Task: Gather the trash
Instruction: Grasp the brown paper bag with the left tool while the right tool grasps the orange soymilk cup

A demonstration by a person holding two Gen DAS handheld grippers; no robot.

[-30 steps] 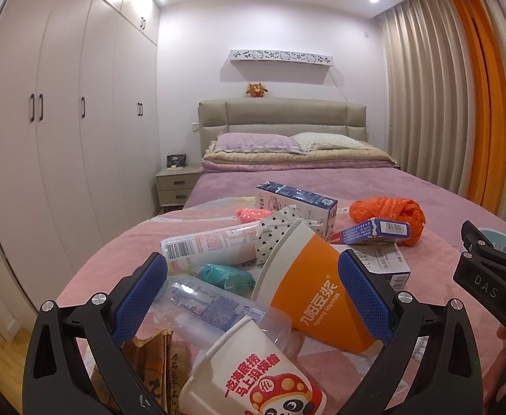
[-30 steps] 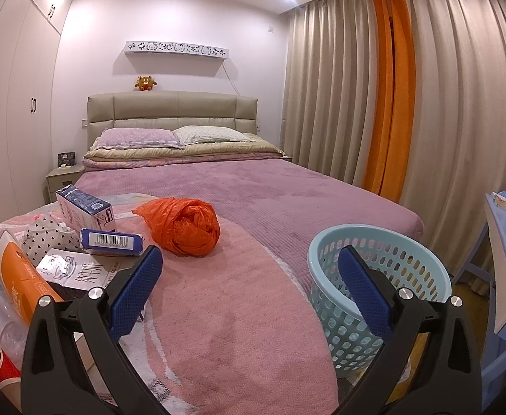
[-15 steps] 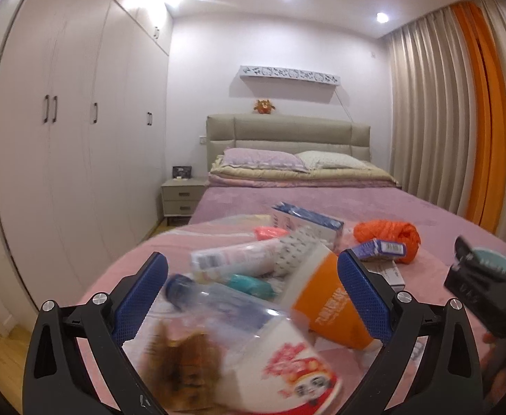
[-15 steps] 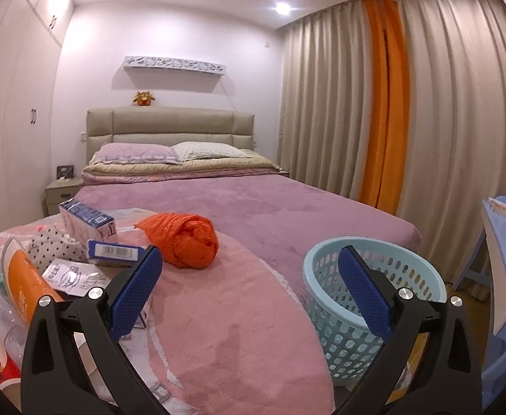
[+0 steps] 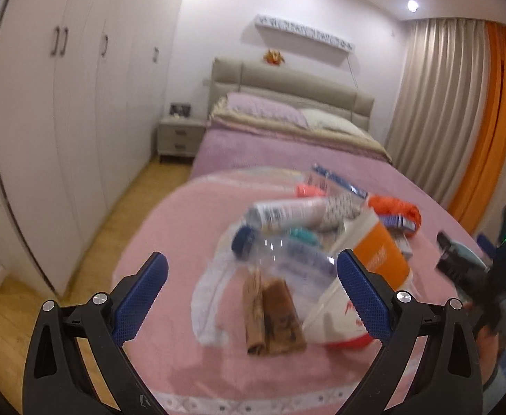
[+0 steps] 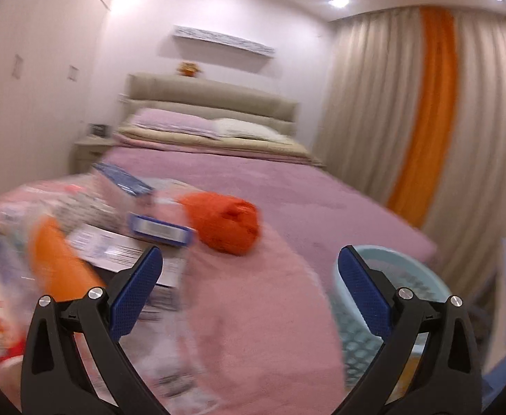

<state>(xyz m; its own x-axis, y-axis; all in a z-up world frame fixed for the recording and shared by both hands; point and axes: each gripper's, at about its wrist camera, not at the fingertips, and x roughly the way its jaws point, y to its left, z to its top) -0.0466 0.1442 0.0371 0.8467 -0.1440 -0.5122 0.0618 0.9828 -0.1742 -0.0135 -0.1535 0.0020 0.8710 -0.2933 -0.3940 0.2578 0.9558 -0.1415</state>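
Note:
A pile of trash lies on the pink blanket (image 5: pixel 170 228) at the foot of the bed. In the left wrist view I see a brown paper bag (image 5: pixel 273 314), a clear plastic bottle (image 5: pixel 287 259), an orange and white cup (image 5: pixel 377 259) and a white tube (image 5: pixel 287 212). My left gripper (image 5: pixel 253 294) is open above them, holding nothing. In the right wrist view an orange plastic bag (image 6: pixel 228 224) and a blue box (image 6: pixel 159 230) lie ahead. My right gripper (image 6: pixel 249 290) is open and empty, with a light blue basket (image 6: pixel 374 314) at its right.
White wardrobes (image 5: pixel 62 103) line the left wall beside a strip of wooden floor (image 5: pixel 97 252). A nightstand (image 5: pixel 178 136) stands by the headboard. Beige and orange curtains (image 6: pixel 426 121) hang at the right. My right gripper's body (image 5: pixel 460 266) shows at the right of the left wrist view.
Both grippers have risen and tilted, so I look down on the trash from higher up. The views are motion-blurred. Both stay open and empty.

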